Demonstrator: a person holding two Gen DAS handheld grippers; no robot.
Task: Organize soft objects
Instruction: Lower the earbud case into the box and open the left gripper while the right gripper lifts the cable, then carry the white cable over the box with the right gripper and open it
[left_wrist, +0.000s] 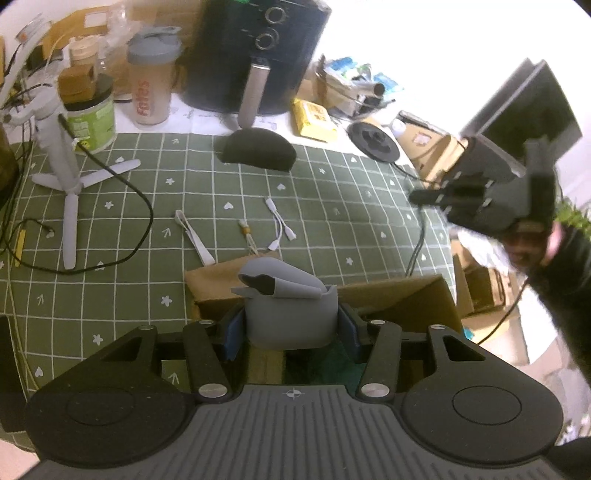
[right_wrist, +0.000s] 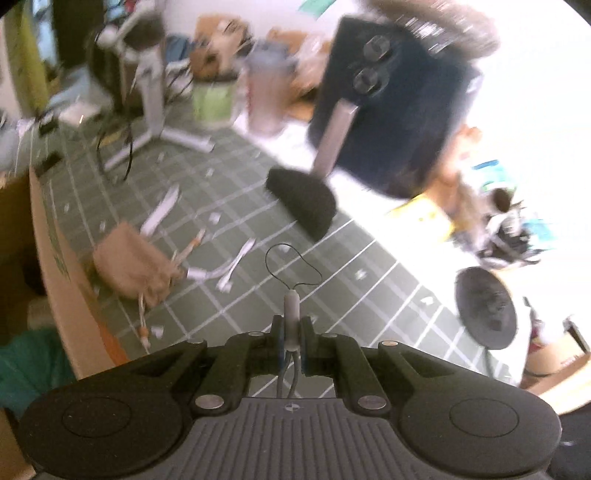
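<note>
Green checked tablecloth (left_wrist: 332, 206), cluttered behind. Your left gripper (left_wrist: 291, 332) clamps the grey silicone case (left_wrist: 291, 317) above the cardboard box (left_wrist: 399, 299), presumably for dropping in; your right gripper (right_wrist: 291, 332) pinches a thin lanyard (right_wrist: 291, 306), lifted clear.

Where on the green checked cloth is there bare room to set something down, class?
Free: the cloth right of the white cables, up to the black cord; also between the black half-round pad and those cables. Crowded: around the tripod, and the back edge by the air fryer and shaker bottle.
</note>
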